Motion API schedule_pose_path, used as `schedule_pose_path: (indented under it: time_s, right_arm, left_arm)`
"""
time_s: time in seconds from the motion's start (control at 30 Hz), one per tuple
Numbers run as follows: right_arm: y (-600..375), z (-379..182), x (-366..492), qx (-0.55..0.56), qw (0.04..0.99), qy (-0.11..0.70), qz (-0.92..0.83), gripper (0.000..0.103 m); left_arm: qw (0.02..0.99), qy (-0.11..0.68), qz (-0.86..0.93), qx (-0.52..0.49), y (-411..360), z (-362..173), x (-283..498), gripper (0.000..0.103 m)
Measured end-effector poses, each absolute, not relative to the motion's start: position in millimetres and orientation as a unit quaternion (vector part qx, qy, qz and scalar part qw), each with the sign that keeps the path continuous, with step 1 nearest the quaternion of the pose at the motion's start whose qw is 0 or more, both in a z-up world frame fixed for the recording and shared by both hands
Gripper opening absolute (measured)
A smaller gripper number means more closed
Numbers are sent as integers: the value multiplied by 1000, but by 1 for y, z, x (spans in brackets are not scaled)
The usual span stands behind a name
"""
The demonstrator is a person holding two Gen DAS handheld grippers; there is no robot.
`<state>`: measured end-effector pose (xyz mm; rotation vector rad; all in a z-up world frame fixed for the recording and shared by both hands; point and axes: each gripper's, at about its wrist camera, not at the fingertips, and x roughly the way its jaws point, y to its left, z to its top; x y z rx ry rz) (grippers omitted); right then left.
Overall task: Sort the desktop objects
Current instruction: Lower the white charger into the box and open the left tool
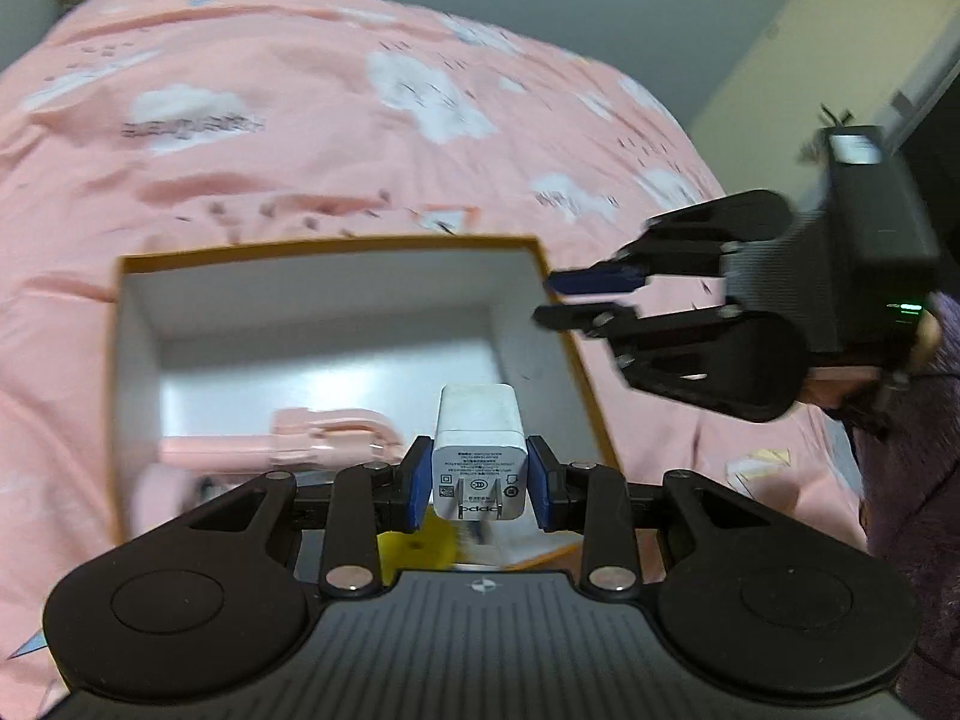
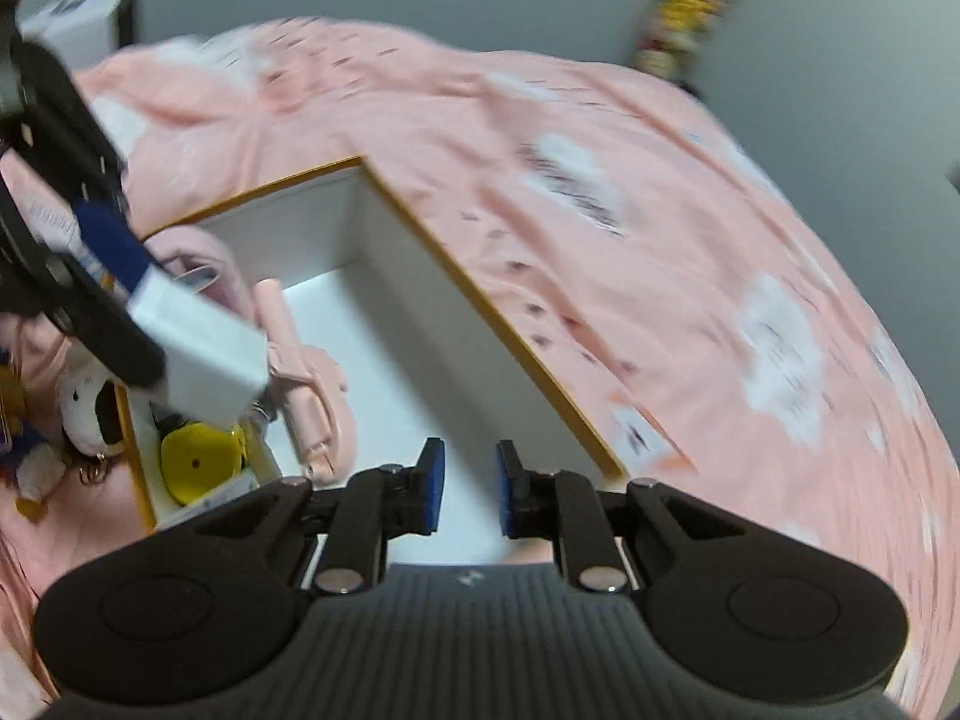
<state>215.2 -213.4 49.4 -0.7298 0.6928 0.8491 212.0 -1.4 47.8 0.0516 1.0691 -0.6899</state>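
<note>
My left gripper (image 1: pixel 480 489) is shut on a white phone charger plug (image 1: pixel 480 450) and holds it over the open white box with a yellow rim (image 1: pixel 336 246). The charger also shows in the right wrist view (image 2: pixel 198 348), gripped above the box (image 2: pixel 420 300). A pink folded tool (image 1: pixel 312 444) lies in the box; it also shows in the right wrist view (image 2: pixel 300 384). My right gripper (image 2: pixel 469 489) is open and empty above the box's near corner, and shows in the left wrist view (image 1: pixel 555 299) at the box's right edge.
The box rests on a pink quilt with white clouds (image 1: pixel 300 120). A yellow round object (image 2: pixel 198 462) lies in a smaller compartment. A white plush toy (image 2: pixel 84 414) and small trinkets lie left of the box. A grey wall is behind.
</note>
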Motion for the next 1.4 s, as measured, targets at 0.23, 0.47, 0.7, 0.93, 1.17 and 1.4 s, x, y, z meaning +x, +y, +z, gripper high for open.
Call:
schedule_pose_path:
  time_s: [0.23, 0.47, 0.7, 0.93, 1.17, 1.4]
  right_arm:
    - [-289, 29, 191, -253, 843, 366, 303, 18]
    - [-306, -19, 184, -196, 866, 370, 273, 18]
    - [-314, -39, 190, -118, 883, 366, 268, 18]
    - [-323, -55, 192, -91, 888, 372, 254, 18]
    - [-323, -58, 189, -88, 890, 371, 252, 18]
    - [-324, -57, 187, -86, 891, 369, 252, 18]
  left_arm:
    - [763, 545, -338, 80, -59, 22, 215, 37]
    - [721, 599, -306, 163, -100, -7, 221, 37]
    - [678, 654, -270, 201, -120, -34, 230, 37]
    - [645, 683, -243, 241, -131, -54, 232, 37]
    - [630, 700, -237, 239, -136, -64, 239, 37]
    - [628, 704, -236, 235, -137, -67, 240, 37]
